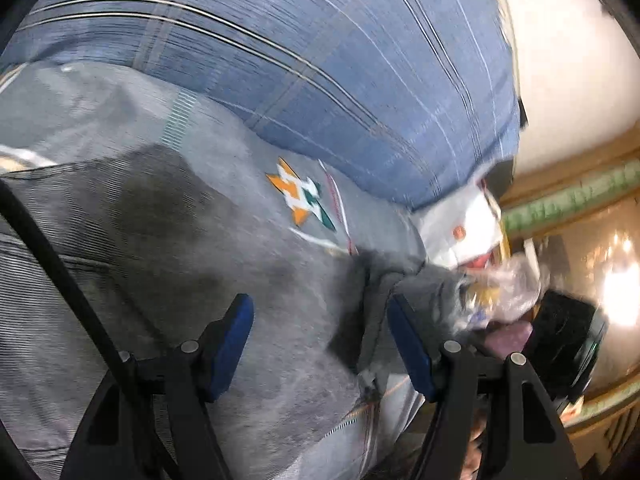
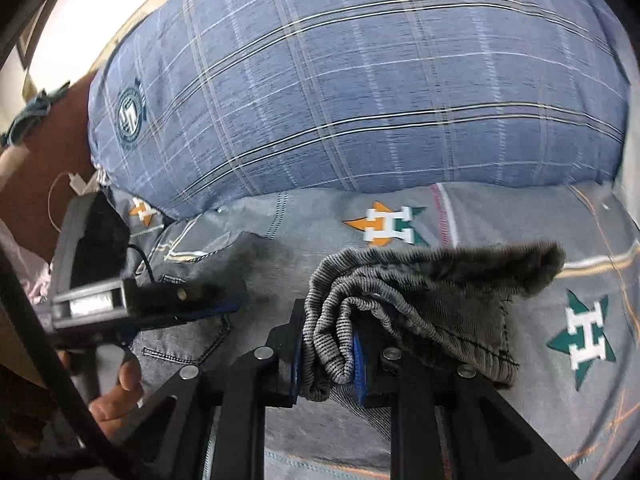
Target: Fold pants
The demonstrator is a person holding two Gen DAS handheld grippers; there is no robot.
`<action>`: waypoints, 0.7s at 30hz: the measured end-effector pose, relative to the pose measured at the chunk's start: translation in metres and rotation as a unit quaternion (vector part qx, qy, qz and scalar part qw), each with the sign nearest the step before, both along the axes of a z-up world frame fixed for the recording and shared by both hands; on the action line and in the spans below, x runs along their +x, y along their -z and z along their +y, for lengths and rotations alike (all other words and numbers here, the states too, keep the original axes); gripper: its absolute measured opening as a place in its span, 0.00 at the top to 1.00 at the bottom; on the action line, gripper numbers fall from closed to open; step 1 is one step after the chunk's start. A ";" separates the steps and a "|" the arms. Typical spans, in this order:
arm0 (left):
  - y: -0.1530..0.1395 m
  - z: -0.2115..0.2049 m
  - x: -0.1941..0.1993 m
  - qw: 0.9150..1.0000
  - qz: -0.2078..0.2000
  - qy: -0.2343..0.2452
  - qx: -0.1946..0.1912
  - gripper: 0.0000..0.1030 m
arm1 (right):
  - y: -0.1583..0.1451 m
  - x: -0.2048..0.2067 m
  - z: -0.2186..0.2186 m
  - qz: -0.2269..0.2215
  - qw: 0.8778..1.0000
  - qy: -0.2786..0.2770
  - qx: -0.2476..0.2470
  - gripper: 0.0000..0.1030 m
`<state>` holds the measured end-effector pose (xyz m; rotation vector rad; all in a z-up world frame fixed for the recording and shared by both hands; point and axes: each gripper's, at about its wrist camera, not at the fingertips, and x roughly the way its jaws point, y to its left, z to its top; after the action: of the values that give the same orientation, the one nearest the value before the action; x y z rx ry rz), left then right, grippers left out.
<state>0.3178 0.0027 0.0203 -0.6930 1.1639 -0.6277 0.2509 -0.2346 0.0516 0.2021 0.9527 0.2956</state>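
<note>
Grey ribbed-waistband cotton pants pinched in right gripper, mid-fold; left gripper unclenched, probably reaching for the far edge.

A bed covered in a grey sheet printed with orange and green stars fills the near ground. A big blue plaid pillow lies across its far side. A pale wall rises at the right, above glossy, light-streaked flooring. At the left stands a brown wooden headboard.
</note>
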 end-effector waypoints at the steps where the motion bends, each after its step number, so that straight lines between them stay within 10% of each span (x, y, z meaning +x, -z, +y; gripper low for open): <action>1: 0.000 0.008 0.002 1.000 0.004 -0.008 -0.001 0.32 | 0.002 0.003 0.008 0.004 1.000 -0.008 -0.003 0.80; 10: 0.007 0.031 0.018 0.999 0.019 -0.026 0.012 0.32 | 0.059 0.000 0.063 0.030 0.997 -0.062 0.020 0.68; 16: 0.011 0.021 0.017 0.999 0.023 -0.011 0.019 0.32 | 0.037 -0.027 0.011 0.013 0.990 -0.035 0.136 0.33; 21: 0.015 0.002 0.011 0.998 0.021 0.018 0.047 0.32 | 0.031 -0.048 -0.039 0.019 0.989 0.002 0.149 0.30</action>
<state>0.3283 0.0051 0.0056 -0.6081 1.2396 -0.5866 0.2029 -0.2737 0.0203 0.4841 0.9426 0.4309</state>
